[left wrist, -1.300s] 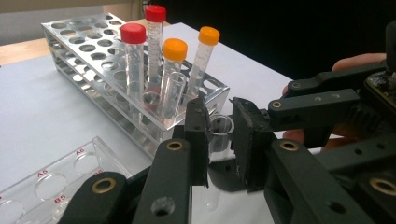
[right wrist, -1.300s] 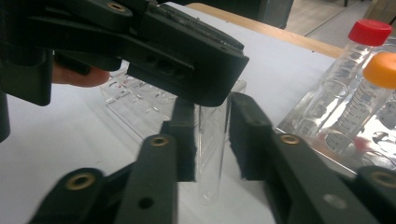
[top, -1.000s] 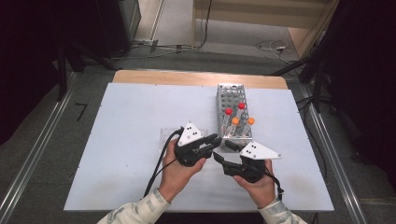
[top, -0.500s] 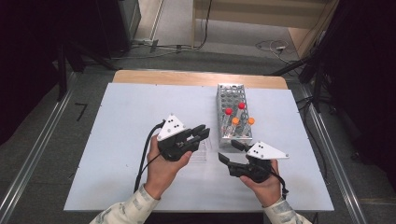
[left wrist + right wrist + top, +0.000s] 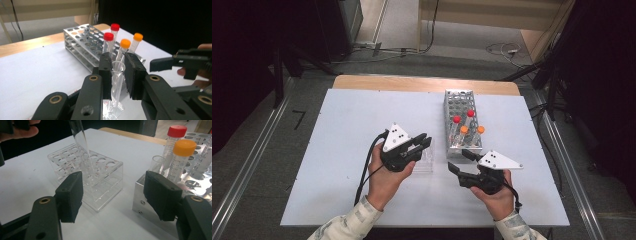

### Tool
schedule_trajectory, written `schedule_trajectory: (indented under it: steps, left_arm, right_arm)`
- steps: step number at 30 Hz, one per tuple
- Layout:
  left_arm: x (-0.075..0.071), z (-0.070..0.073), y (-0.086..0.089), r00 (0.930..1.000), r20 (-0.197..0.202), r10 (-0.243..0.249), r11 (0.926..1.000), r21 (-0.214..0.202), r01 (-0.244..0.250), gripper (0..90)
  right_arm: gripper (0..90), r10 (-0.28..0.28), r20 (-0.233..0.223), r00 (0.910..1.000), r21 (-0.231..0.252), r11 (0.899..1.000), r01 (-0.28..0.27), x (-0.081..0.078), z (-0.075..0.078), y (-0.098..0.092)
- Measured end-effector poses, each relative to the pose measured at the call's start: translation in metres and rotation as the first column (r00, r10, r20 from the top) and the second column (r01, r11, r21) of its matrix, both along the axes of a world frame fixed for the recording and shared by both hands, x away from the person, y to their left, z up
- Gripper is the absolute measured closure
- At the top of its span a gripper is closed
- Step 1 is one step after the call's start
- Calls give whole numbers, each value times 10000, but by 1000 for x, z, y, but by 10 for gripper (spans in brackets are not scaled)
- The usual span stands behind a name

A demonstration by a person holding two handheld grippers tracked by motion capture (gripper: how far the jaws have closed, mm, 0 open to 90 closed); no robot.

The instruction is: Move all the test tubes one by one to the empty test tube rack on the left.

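Left gripper [image 5: 117,75] clamped on open clear tube [image 5: 117,80], tube tip lowered into clear rack [image 5: 86,181] at 9 o'clock of metal rack [image 5: 460,120]. Right gripper [image 5: 115,195] gaped, nothing held, near metal rack's 6 o'clock edge; jaws just widened. Four capped tubes [image 5: 467,122] plus one bare tube [image 5: 158,162] left in metal rack. Judged: transfer barely begun; release pending.

My left gripper [image 5: 117,75] pinches a clear, uncapped glass tube [image 5: 117,82] near its open rim. The tube leans, its rounded lower end dipping into a hole of the clear acrylic rack [image 5: 100,182], which sits on the white table just beside the metal rack [image 5: 460,120].
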State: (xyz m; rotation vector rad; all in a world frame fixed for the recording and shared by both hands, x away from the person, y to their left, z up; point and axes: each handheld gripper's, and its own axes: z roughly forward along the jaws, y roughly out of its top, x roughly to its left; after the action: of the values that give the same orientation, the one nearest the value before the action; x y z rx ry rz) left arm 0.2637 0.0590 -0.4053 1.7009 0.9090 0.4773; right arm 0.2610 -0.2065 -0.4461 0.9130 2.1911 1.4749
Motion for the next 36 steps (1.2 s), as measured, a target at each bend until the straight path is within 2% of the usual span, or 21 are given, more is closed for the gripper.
schedule_trajectory:
  steps: [5, 9, 16, 21, 23, 26, 30, 32, 36]
  left_arm:
    - [-1, -9, -7, 10000, -22, -50, 9984, 565, 51, 775]
    - [1, -19, -13, 9998, -183, -75, 9952, 971, 93, 774]
    - [2, -30, -16, 9989, -455, -69, 9913, 1311, 128, 766]
    - [2, -30, -16, 9985, -535, -104, 9936, 1120, 163, 660]
    - [2, -29, -14, 9986, -520, -111, 9958, 900, 157, 616]
    - [2, -26, -11, 9984, -560, -40, 9990, 450, 66, 492]
    - [5, -23, -4, 9968, -614, 504, 9986, 167, -494, 282]
    - [6, -23, 0, 9952, -740, 647, 9979, -9, -649, 251]
    - [9, -23, 6, 9932, -751, 887, 9960, -31, -892, 213]
  right_arm:
    - [308, -32, 32, 10000, -36, 10000, 32, 0, 0, 0]
    - [308, -44, 5, 10000, -43, 10000, 44, 0, 0, -1]
    - [308, -95, 15, 10000, -101, 9999, 95, 1, -1, -1]
    - [308, -302, 88, 9995, -133, 9995, 304, 3, -1, -3]
    - [309, -492, 146, 9987, -175, 9986, 495, 4, -1, -4]
    - [311, -693, 164, 9975, -229, 9973, 697, 7, -2, -5]
    - [328, -895, 175, 9958, -327, 9954, 900, 13, -4, -4]
    - [341, -1014, 104, 9948, -382, 9941, 1017, 17, -5, -3]
    - [390, -1242, 95, 9922, -416, 9913, 1245, 25, -7, -2]
